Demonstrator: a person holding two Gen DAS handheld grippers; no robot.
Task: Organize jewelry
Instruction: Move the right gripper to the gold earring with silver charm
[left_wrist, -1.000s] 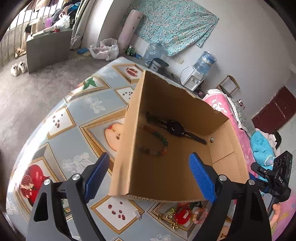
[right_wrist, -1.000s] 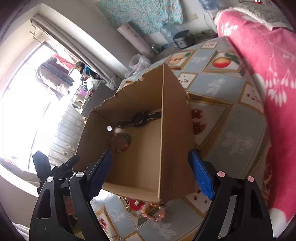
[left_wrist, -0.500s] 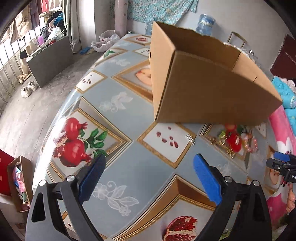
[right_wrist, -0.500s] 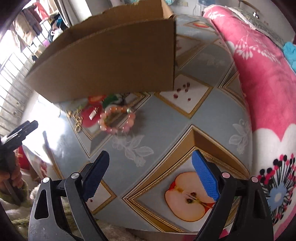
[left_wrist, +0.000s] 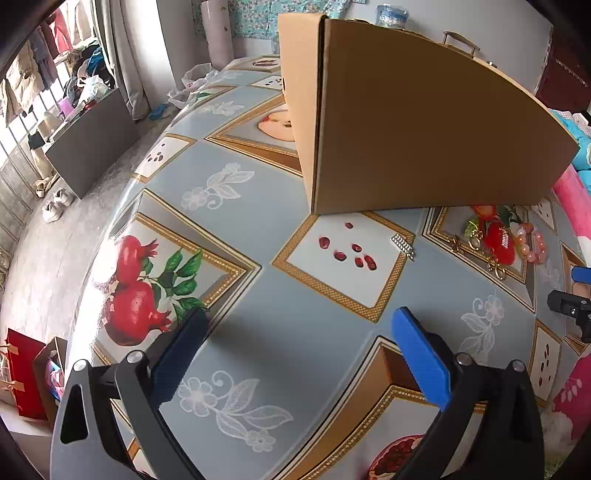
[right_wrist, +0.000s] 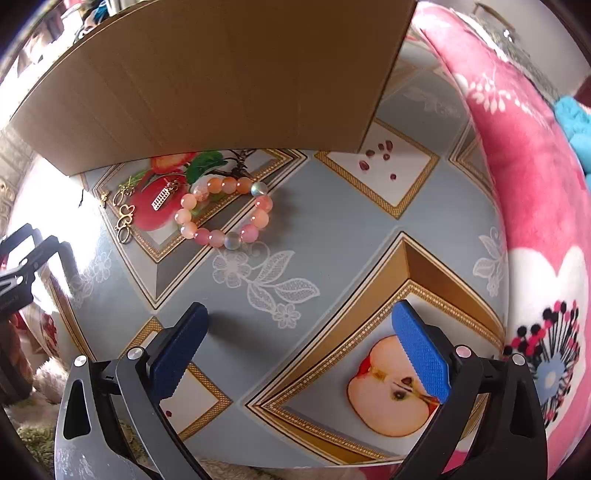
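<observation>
Jewelry waiting on the bench beside the tall brown cardboard box (right_wrist: 221, 74)

Pink-and-orange round-bead bracelet (right_wrist: 225, 210) is lying ahead and slightly left of the right hand-held gripper (right_wrist: 299, 354), near the gold chain pieces (right_wrist: 123, 218); the left hand-held gripper (left_wrist: 299, 354) is hovering farther off. Both are empty, jaws still opening.

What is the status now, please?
Left gripper and right gripper empty, jaws opening. Bead bracelet and gold pieces on table beside cardboard box. Nothing blocking.
</observation>
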